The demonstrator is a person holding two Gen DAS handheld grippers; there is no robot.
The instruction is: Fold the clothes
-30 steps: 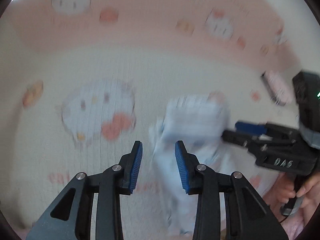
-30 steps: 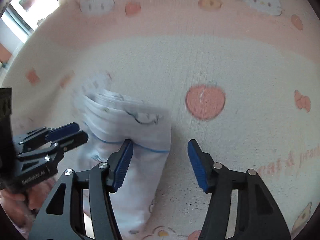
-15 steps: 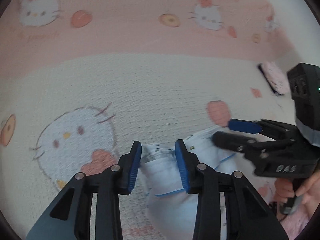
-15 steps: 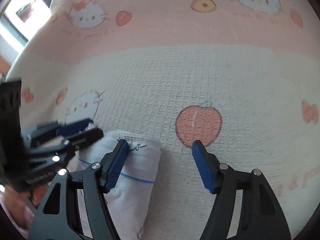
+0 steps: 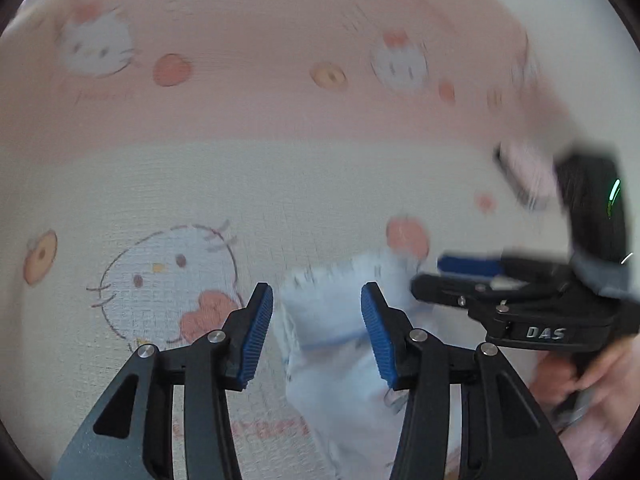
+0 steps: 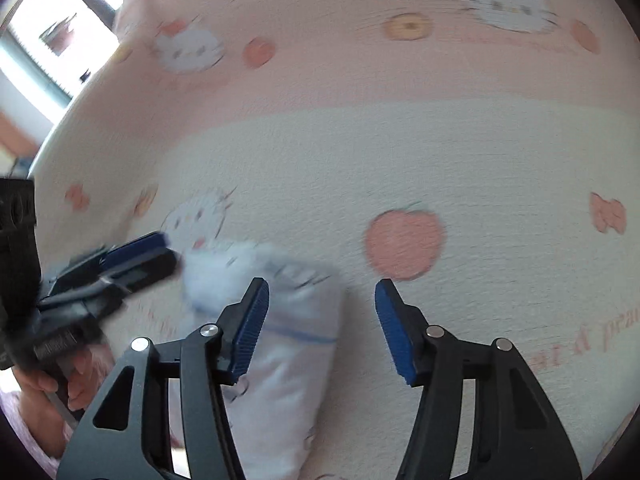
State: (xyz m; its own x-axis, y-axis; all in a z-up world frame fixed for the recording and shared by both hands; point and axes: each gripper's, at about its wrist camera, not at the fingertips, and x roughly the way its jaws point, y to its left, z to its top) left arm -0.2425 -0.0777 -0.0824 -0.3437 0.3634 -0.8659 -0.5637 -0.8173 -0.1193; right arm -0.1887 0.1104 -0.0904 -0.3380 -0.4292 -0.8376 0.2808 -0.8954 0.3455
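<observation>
Clothes (image 5: 332,320) lying bunched on cartoon sheet (image 5: 240,184), right ahead of left gripper (image 5: 317,322), whose jaws are spread wide. Right gripper (image 6: 322,326) also spread, holding nothing, cloth by its left finger. Grabbing far edge evenly seems best.

Probably my bedroom at home: I'm over a pink-and-cream cartoon-cat bedsheet (image 6: 360,140), window (image 6: 48,40) at far left, though it's blurry.
</observation>
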